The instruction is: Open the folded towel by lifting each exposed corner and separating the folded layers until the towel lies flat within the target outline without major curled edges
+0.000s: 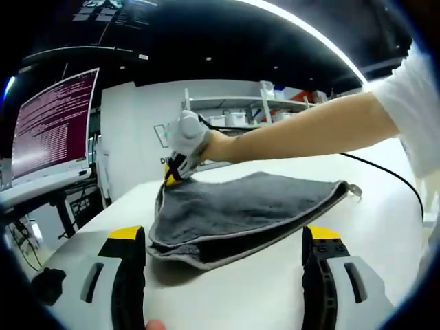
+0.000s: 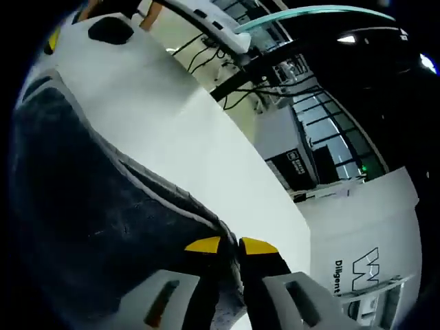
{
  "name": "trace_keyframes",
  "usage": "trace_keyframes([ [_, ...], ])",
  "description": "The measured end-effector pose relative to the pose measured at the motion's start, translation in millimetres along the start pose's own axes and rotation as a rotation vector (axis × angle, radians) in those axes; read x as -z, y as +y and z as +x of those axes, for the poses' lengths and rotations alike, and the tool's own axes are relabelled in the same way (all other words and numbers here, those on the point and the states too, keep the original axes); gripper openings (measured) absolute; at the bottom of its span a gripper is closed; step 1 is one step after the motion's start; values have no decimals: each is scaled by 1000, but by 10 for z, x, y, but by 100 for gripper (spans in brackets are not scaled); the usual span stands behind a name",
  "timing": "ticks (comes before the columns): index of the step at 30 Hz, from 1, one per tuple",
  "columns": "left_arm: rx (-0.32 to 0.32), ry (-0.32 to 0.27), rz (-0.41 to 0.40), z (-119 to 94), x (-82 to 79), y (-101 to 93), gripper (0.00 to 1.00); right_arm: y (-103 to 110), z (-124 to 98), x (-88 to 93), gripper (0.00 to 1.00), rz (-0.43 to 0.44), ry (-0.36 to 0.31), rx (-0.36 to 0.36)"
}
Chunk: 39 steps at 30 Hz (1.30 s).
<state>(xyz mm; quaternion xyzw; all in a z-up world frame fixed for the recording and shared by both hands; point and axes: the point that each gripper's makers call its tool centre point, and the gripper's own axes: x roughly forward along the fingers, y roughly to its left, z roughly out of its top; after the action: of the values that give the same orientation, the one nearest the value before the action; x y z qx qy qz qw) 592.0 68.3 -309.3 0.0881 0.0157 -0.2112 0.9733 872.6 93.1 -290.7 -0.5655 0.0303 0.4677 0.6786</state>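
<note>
A dark grey towel (image 1: 240,210) with a pale edge lies folded on the white table (image 1: 385,227), its far left corner lifted. In the left gripper view my left gripper (image 1: 223,240) stands open just in front of the towel's near edge, nothing between its yellow-tipped fingers (image 1: 127,237). The right gripper (image 1: 175,172), held by a person's hand and arm, pinches that raised far corner. In the right gripper view the towel (image 2: 89,220) hangs at the left and my right gripper (image 2: 230,246) is shut on its edge, the fingertips (image 2: 203,245) nearly touching.
A monitor (image 1: 51,124) with text stands at the left beyond the table edge. A black cable (image 1: 392,175) runs across the table at the right. Shelves (image 1: 240,110) and a white wall stand behind. A dark object (image 2: 110,29) sits at the far table end.
</note>
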Motion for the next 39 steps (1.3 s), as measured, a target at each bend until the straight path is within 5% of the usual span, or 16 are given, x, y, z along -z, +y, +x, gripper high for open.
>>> trace_keyframes([
  [6,-4,0,-2,9,0,8,92,-109,-117,-11,9,177,-99,22],
  [11,-4,2,-1,19,7,9,93,-121,-256,45,10,413,-164,24],
  [27,-13,4,-5,23,14,36,93,-186,-495,46,20,450,-263,8],
  [39,-14,3,-9,37,8,39,92,-154,-1332,76,30,683,-509,42],
])
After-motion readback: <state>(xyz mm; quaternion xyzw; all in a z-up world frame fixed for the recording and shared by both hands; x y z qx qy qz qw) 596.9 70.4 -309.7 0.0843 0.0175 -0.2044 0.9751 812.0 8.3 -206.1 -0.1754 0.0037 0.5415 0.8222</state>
